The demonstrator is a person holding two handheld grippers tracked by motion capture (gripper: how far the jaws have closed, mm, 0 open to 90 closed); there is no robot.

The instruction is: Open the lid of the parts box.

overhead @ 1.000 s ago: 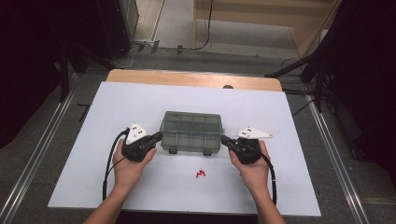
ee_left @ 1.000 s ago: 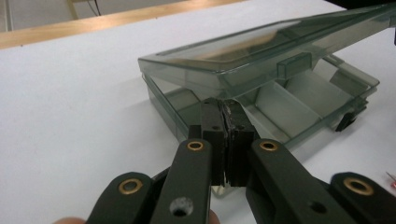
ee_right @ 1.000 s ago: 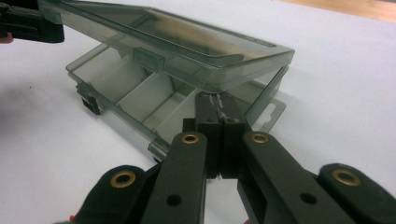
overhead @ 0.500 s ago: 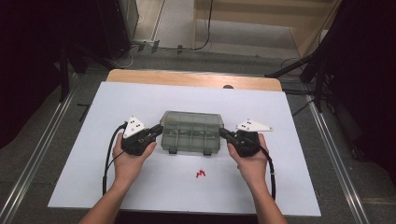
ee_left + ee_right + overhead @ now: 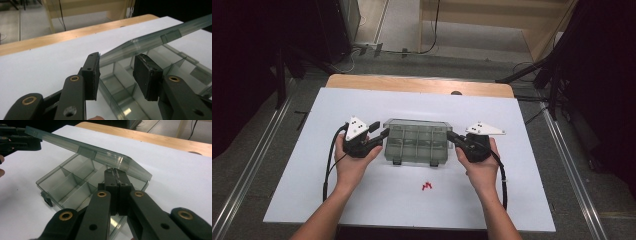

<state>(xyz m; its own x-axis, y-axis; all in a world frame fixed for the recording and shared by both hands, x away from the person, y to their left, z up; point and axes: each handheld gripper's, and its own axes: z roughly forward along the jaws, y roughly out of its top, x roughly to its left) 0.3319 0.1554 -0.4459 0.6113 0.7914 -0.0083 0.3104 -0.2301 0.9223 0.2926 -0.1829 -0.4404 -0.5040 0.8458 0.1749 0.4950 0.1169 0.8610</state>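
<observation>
A clear, smoky plastic compartment box (image 5: 416,142) sits mid-surface on the smooth white table (image 5: 522,200), well in from every edge, its hinged lid (image 5: 85,151) raised aslant. The left gripper (image 5: 116,72) has just been opening, its ribbed black pads flanking the lid's corner without pressing. The right gripper (image 5: 116,180) is clenched at the box's end wall.
</observation>
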